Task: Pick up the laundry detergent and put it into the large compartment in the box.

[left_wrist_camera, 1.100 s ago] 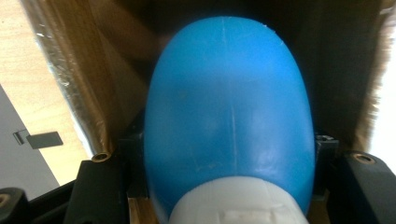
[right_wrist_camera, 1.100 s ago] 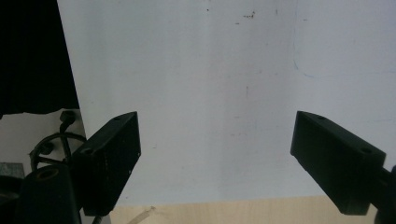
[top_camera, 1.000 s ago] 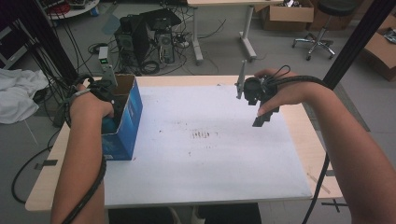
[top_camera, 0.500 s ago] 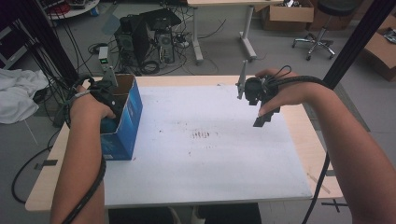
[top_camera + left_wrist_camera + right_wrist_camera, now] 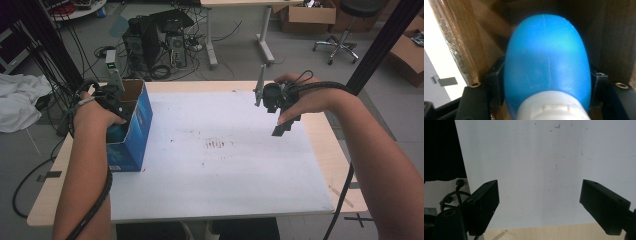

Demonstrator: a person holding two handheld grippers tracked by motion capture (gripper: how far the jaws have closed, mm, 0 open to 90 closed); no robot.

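- Your left claw [image 5: 546, 82] is down inside the open blue box [image 5: 131, 127] at the left edge of the desk [image 5: 225, 170], its two jaws clamped on either flank of a blue bottle [image 5: 547, 65] with a white cap [image 5: 551, 108].
- The left gripper view puts the bottle's rounded body dead centre, cap end toward the camera and the box's brown cardboard walls close around it. That grip across the widest part looks meant to keep a smooth, curved bottle from slipping.
- From the high view, your left hand [image 5: 95, 112] reaches over the rim of the box, which stands upright with its top open. The bottle sits within its walls, so any move has to follow the opening rather than cut sideways.
- Whether the bottle is going in or coming out cannot be read from these pictures.
- Your right claw [image 5: 541, 202] hangs above the white sheet [image 5: 220, 150] covering the desk, well apart from the box, jaws spread wide with nothing between them.
- Your right hand [image 5: 300, 100] is raised over the far right part of the desk, probably parked to leave the left arm room.
- The risk here is the bottle catching on the cardboard lip, or the light box tipping or dragging with it, since nothing steadies the box.
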